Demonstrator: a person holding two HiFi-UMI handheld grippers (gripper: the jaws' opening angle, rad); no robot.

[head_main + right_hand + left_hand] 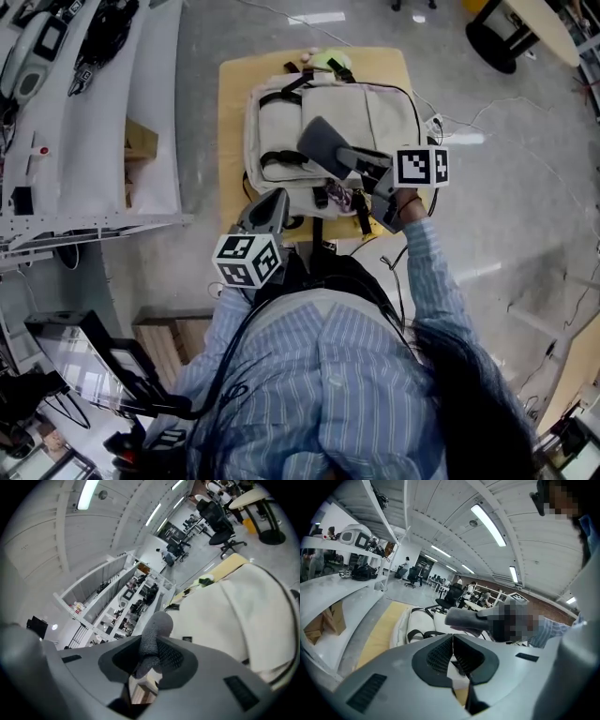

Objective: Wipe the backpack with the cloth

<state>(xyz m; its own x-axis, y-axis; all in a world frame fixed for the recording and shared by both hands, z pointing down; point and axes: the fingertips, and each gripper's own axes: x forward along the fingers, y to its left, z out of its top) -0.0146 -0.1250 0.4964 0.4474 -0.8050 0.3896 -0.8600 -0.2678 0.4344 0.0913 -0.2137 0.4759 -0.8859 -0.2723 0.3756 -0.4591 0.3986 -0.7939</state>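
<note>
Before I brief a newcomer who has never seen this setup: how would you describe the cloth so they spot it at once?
Find the yellowish wooden table with a beige backpack lying flat on it. Over the backpack's middle, the right gripper pinches the cloth in its tongs. It is the only plain dark grey soft piece, unlike the pale bag and its thin black straps.

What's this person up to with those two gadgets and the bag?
A person holds a gripper in each hand over a beige backpack lying on a wooden table. The right gripper is clamped on a grey cloth above the bag; the left gripper is shut and empty at its near edge.
</note>
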